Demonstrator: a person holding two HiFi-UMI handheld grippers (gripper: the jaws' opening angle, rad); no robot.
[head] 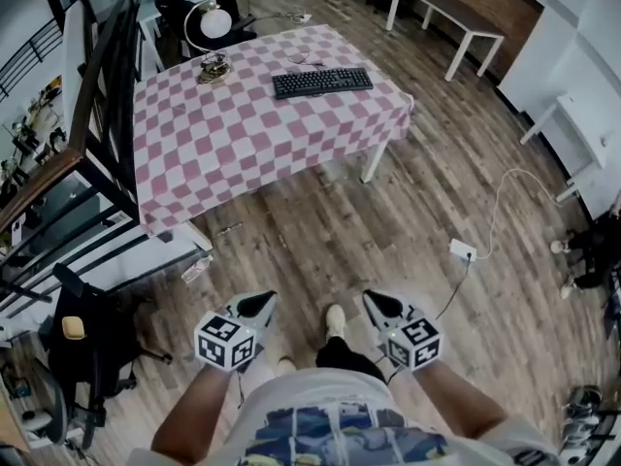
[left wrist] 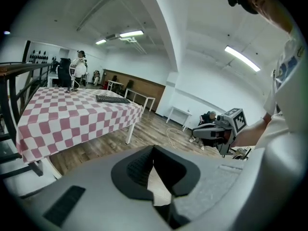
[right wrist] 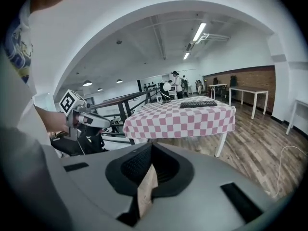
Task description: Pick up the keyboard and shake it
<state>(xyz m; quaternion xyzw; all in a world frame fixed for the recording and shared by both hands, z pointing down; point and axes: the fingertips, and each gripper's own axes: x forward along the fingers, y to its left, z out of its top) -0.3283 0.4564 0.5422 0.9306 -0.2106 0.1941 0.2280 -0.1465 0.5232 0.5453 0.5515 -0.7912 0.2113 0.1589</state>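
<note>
The keyboard [head: 322,83] lies on the far part of the checked table [head: 243,153], well away from both grippers. The left gripper [head: 258,306] and right gripper [head: 379,306] hang low over the floor [head: 320,231]. Each is pressed together, holding nothing.

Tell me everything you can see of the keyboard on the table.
The keyboard is black, long and flat, with rows of dark keys, plastic by its look. It lies flat and slightly askew on the pink-and-white checked tablecloth, in the far right part of the table. Nothing else touches it.
</note>
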